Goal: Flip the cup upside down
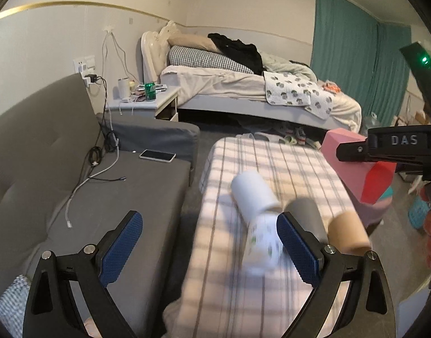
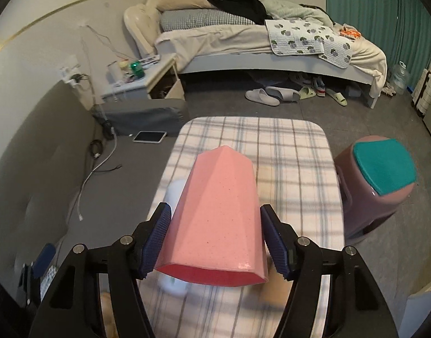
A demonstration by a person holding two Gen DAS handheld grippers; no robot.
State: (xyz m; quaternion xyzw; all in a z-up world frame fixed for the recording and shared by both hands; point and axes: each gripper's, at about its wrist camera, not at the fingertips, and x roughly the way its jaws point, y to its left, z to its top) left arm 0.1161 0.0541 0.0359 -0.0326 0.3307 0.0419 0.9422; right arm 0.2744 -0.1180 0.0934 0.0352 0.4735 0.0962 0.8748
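The right tool (image 2: pixel 215 240) grips the pink cup (image 2: pixel 218 217) mid-turn above the worktop (image 2: pixel 300 152) — next, set it down mouth-first; left tool (image 1: pixel 209 249) gapes, empty.

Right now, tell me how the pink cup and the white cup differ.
The pink cup is faceted and held in the air by the right hand-held gripper; the white cup is round and stands on the checked tabletop, untouched. The pink cup is tilted, the white one mouth-down.

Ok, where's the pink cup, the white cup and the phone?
pink cup (image 2: pixel 215 211), right wrist view, middle of its side wall.
white cup (image 1: pixel 253 194), left wrist view, its side.
phone (image 1: pixel 157 155), left wrist view, its screen.
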